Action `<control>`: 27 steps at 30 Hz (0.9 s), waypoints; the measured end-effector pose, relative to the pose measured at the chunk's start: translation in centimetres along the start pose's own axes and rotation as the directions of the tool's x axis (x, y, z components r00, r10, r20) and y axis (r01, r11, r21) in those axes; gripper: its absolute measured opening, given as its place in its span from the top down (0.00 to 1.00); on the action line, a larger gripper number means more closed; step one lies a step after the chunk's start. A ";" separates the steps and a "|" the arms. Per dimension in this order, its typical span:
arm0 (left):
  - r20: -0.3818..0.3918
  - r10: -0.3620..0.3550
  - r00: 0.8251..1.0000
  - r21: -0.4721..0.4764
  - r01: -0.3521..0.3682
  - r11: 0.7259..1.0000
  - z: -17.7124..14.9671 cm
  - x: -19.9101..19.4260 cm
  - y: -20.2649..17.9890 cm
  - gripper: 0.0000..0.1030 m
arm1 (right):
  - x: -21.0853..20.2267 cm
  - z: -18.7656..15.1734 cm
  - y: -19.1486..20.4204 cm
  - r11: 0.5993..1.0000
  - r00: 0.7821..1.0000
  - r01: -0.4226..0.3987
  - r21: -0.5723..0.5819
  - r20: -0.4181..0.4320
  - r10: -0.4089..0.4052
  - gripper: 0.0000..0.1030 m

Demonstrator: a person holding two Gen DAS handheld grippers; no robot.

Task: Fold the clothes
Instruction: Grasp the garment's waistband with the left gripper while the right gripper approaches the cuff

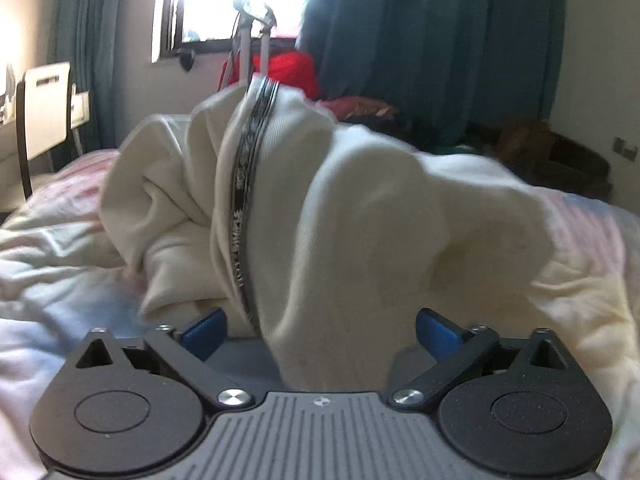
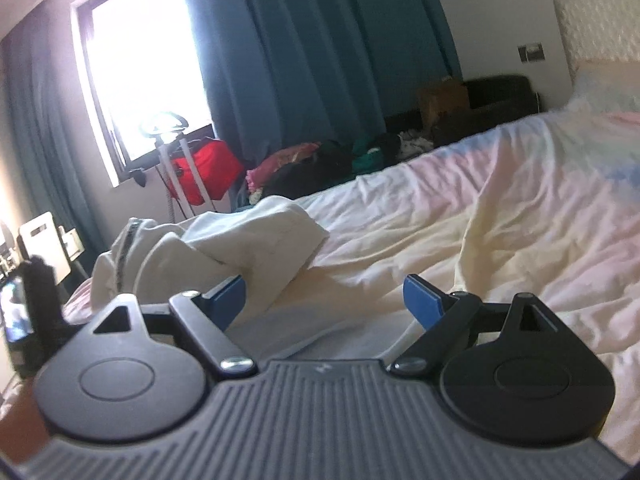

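Black tongs point(image 1: 318, 330), blue pads point(image 1: 204, 330)

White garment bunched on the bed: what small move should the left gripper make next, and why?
Probably close the left gripper on the fold of the white garment lying between its open jaws. The cloth is still crumpled on the bed, so it needs lifting and spreading first.

Cream knit cloth garment point(image 1: 360, 208): soft, matt, with a glossy black-and-silver woven band. Pastel cotton bed sheet point(image 2: 460, 232): matt, creased. Left tongs point(image 1: 320, 332) and right tongs point(image 2: 324, 300): matt black grainy plastic, ribbed grey plate, blue rubbery pads, shiny metal screws.
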State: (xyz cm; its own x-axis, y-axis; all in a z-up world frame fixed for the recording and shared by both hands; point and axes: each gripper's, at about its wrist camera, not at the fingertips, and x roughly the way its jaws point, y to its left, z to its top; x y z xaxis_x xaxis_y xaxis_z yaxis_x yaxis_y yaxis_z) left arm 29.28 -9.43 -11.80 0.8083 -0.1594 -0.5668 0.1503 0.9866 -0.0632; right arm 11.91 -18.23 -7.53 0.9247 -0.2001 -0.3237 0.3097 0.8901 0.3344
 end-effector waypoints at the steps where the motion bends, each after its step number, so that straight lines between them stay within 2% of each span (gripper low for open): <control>1: -0.017 -0.001 1.000 -0.028 0.000 1.000 0.2 1.0 0.3 0.11 | 0.7 0.0 -0.4 1.000 1.000 0.006 0.005 -0.015 -0.006 0.15; 2: -0.035 -0.003 0.999 -0.056 0.001 0.998 0.4 1.9 0.5 0.13 | 1.5 -0.1 -0.7 1.000 1.000 0.012 0.009 -0.029 -0.012 0.15; 3: -0.037 -0.039 0.999 -0.078 0.036 0.996 0.6 2.6 0.7 0.14 | 2.2 -0.1 -1.1 1.000 0.999 0.017 0.015 -0.043 -0.017 0.15; 5: -0.032 -0.047 0.998 -0.073 0.045 0.996 1.0 2.8 0.7 0.18 | 3.2 0.0 -1.5 0.999 0.999 0.024 0.023 -0.046 -0.023 0.15; 7: -0.025 -0.051 0.998 -0.068 0.049 0.996 1.4 2.7 0.8 0.36 | 4.1 -0.2 -1.4 0.999 0.999 0.039 -0.002 -0.024 -0.039 0.15; 8: -0.026 -0.052 0.998 -0.074 0.050 0.996 1.6 2.4 1.0 0.41 | 4.5 -0.4 -1.4 0.999 0.999 0.039 -0.010 -0.028 -0.039 0.15; 9: -0.027 -0.055 0.998 -0.089 0.052 0.995 1.9 1.9 1.5 0.53 | 4.9 -0.5 -1.3 0.999 0.999 0.036 -0.014 -0.033 -0.037 0.15; 10: -0.026 -0.062 0.998 -0.101 0.059 0.993 2.2 1.5 1.8 0.61 | 5.2 -0.6 -1.3 1.000 0.999 0.025 -0.011 -0.044 -0.025 0.15; 11: -0.021 -0.080 0.997 -0.123 0.077 0.989 2.6 0.8 2.3 0.64 | 5.4 -0.7 -1.4 1.000 0.999 0.016 -0.007 -0.050 -0.017 0.15; 12: -0.007 -0.108 0.994 -0.139 0.106 0.985 2.9 -0.2 2.8 0.74 | 5.3 -0.8 -1.3 1.000 0.998 0.012 -0.007 -0.054 -0.012 0.15; 13: 0.008 -0.136 0.991 -0.154 0.136 0.979 3.3 -1.1 3.2 0.77 | 5.2 -0.9 -1.2 1.000 0.998 0.011 -0.009 -0.056 -0.011 0.15; 18: 0.100 -0.171 0.980 -0.082 0.179 0.980 4.6 -7.4 3.1 0.84 | 4.0 -0.7 -0.6 0.999 0.999 0.041 -0.022 -0.024 -0.041 0.15; 22: 0.145 -0.216 0.966 -0.074 0.228 0.971 5.0 -12.9 3.7 0.86 | 2.3 -0.4 0.3 0.997 0.999 0.041 -0.065 0.033 -0.039 0.15; 27: 0.158 -0.232 0.960 -0.061 0.244 0.968 4.0 -20.6 6.2 0.86 | -0.8 -0.7 2.7 0.974 0.991 0.032 -0.223 0.133 -0.002 0.15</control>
State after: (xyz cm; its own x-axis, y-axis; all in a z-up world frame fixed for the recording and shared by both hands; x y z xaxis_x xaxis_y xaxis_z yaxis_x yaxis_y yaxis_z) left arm 15.87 -0.14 2.75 0.8306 -0.3876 -0.3998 0.3084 0.9180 -0.2494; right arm 11.91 -15.36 -6.96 0.9453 -0.2544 -0.2040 0.2816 0.9523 0.1178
